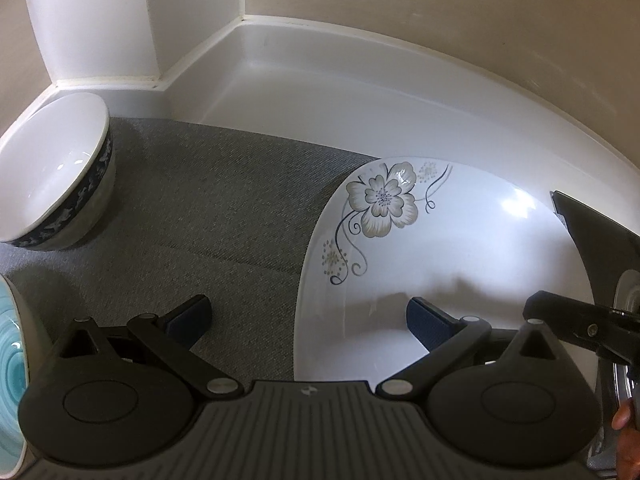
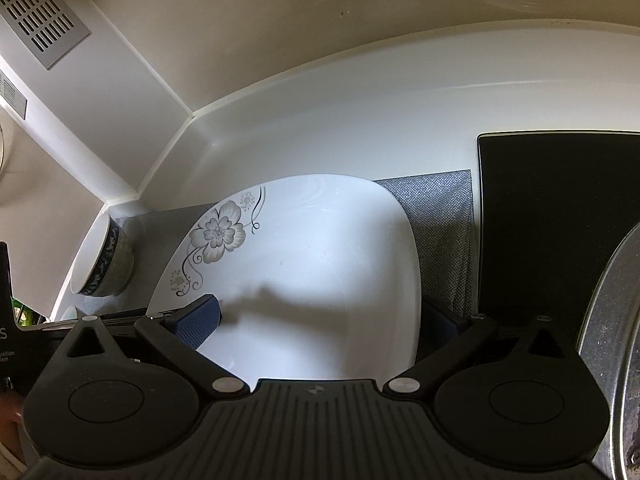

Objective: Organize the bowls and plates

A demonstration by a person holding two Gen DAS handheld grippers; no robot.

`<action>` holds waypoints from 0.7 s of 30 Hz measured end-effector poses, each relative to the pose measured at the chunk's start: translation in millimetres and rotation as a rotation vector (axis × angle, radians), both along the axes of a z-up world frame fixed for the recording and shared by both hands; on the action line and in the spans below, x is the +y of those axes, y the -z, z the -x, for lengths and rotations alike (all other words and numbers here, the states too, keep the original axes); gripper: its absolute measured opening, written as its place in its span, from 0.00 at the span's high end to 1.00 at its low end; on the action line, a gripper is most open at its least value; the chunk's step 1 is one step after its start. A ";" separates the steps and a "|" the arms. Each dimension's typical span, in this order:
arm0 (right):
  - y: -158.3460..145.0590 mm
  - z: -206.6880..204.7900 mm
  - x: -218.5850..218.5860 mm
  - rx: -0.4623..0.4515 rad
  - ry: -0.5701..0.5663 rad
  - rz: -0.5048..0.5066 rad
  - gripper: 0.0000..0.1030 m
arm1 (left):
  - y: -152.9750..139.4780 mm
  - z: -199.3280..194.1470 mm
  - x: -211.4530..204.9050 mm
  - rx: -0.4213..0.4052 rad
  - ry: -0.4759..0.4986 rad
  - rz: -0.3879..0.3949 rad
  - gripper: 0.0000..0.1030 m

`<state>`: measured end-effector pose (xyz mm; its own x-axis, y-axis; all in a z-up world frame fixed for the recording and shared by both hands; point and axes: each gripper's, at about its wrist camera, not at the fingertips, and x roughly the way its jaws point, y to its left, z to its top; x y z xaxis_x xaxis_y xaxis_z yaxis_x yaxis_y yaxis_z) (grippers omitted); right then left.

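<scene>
A white square plate with a grey flower print (image 1: 440, 248) lies on a grey mat (image 1: 224, 208); it also shows in the right wrist view (image 2: 312, 256). My left gripper (image 1: 308, 314) is open, its left finger over the mat and its right finger over the plate's left part. My right gripper (image 2: 320, 320) is open and straddles the plate's right edge, one finger above the plate and the other beside it. A white bowl with a dark blue patterned band (image 1: 60, 184) stands at the mat's far left, also in the right wrist view (image 2: 104, 264). A turquoise swirl dish (image 1: 10, 360) sits at the left edge.
White counter (image 1: 320, 92) with a raised backsplash meets beige walls in a corner behind the mat. A black flat panel (image 2: 560, 216) lies right of the mat. A metal pot rim (image 2: 616, 340) is at the right edge. A vent grille (image 2: 40, 12) is upper left.
</scene>
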<state>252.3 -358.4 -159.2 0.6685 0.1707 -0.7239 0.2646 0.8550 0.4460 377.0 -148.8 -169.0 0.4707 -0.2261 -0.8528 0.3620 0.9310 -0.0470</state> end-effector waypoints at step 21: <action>2.7 12.2 -32.4 0.045 0.175 -0.051 0.81 | -16.3 -9.8 20.6 0.146 0.067 0.125 0.69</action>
